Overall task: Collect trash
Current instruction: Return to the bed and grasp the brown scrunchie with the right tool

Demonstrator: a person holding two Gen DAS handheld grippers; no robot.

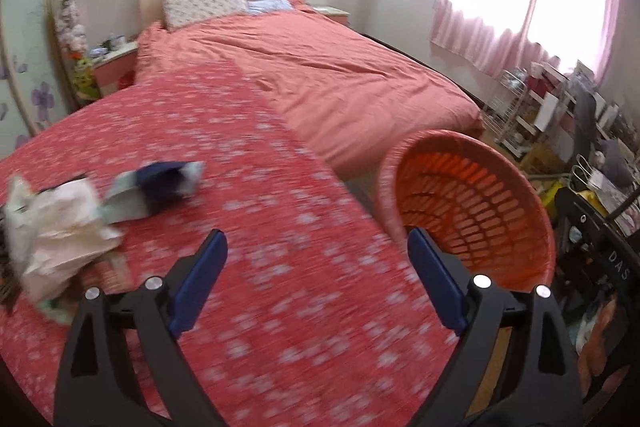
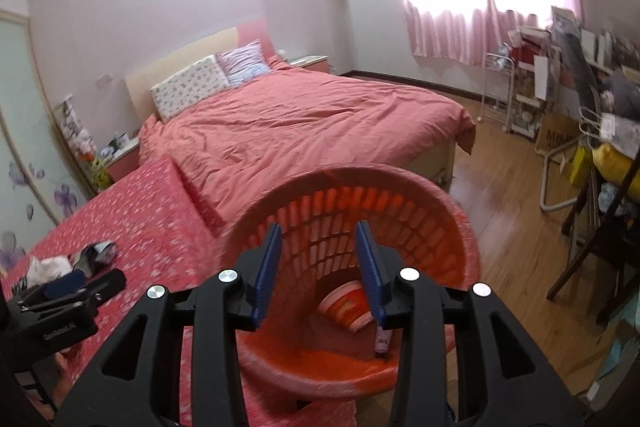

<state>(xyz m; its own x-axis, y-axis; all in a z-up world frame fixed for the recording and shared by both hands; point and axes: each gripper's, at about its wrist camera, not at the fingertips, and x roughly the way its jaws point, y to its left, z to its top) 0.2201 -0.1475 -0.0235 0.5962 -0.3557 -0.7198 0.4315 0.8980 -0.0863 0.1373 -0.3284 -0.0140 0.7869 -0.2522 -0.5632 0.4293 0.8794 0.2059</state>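
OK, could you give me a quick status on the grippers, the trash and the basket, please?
Left gripper open, empty. Right gripper open over basket; cup inside. Wrappers on bed. Nothing in the way.

Both wrist views bedward, basket [image 1: 472, 203] shared
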